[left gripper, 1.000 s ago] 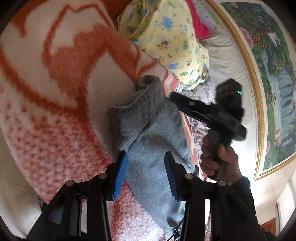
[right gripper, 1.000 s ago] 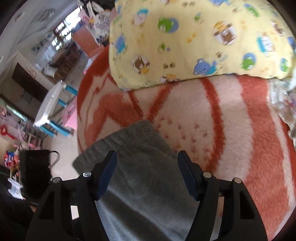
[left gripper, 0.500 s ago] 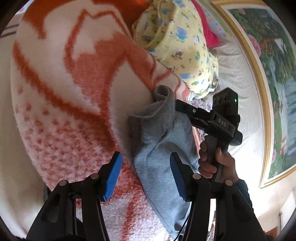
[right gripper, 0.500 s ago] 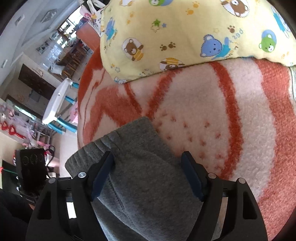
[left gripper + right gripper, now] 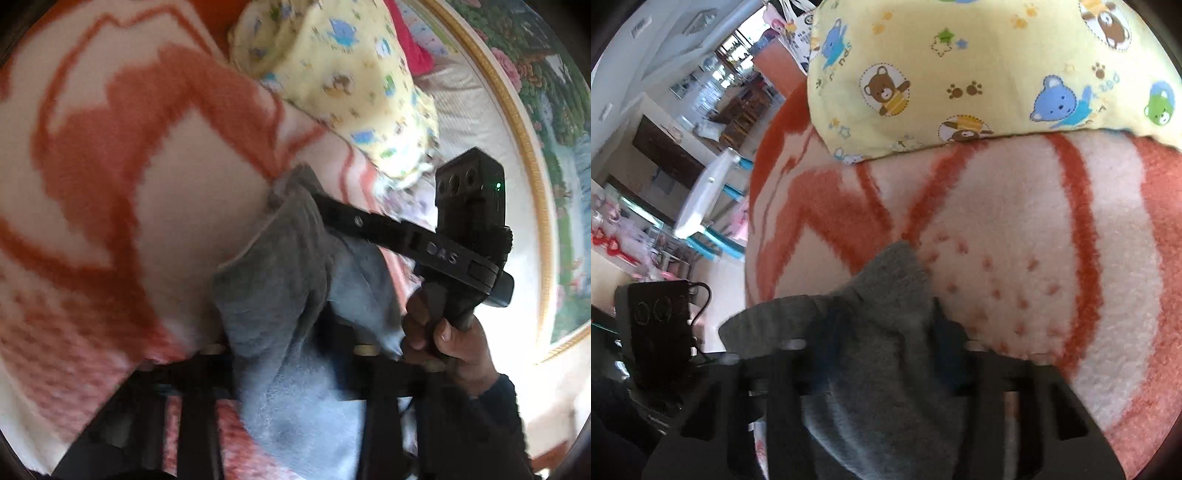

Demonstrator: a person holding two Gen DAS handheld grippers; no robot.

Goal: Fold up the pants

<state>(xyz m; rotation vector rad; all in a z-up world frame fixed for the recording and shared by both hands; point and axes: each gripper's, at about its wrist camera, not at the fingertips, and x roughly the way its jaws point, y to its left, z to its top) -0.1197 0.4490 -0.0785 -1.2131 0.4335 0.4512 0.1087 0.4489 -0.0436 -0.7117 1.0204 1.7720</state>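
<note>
pants (image 5: 886, 387): grey | blanket (image 5: 1015, 240): white, orange zigzags; pillow (image 5: 979, 55): yellow, cartoon bears

Left tongs (image 5: 291, 354) closing around bunched grey pants (image 5: 284, 280) — seemingly gripped — on the orange-white blanket (image 5: 110, 155).
</note>
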